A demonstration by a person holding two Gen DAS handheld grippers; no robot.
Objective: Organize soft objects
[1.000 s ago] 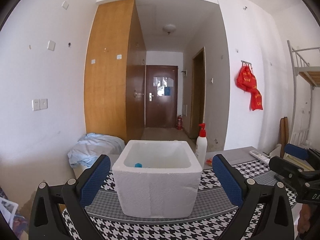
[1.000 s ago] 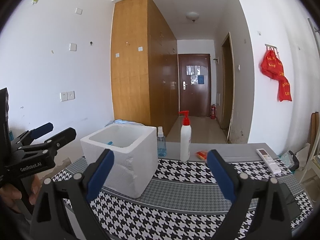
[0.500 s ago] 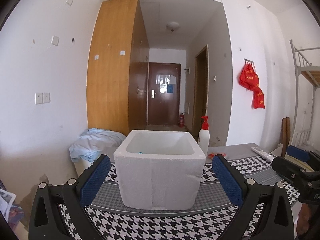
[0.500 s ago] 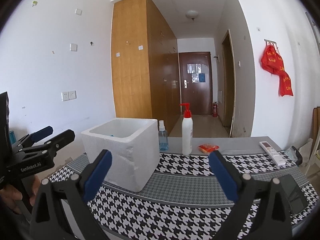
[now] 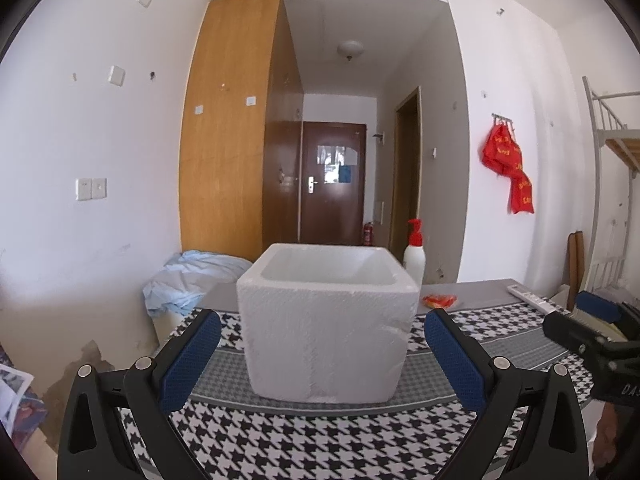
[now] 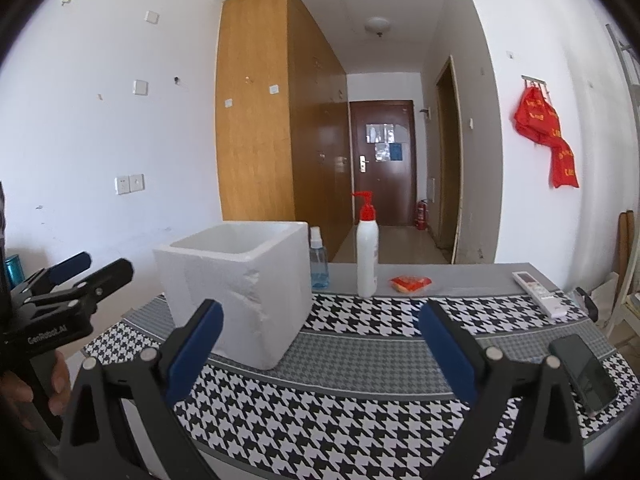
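Left tongs (image 5: 322,354): I hold them spread wide with nothing between the blue pads, low and in front of the white foam box (image 5: 326,328), I think so they are ready for the next grab
Right tongs (image 6: 320,344): spread wide too, and empty, facing the surface (image 6: 360,354) with the box at 10 o'clock
Foam box: a chunky cube with bumpy, crumbly walls and an open top; I cannot see down inside it from here
Soft thing: a small crinkly orange packet (image 6: 411,283) lies flat at 1 o'clock, just beside the white pump bottle (image 6: 367,254); I guess it goes in the box next
Surface: a black and white zigzag cloth with grey stripes, flat and smooth
Other things: a clear blue spray bottle (image 6: 319,264) stands behind the box; a remote (image 6: 539,293) and a dark phone (image 6: 582,372) lie at 3 o'clock, both hard, so I leave them
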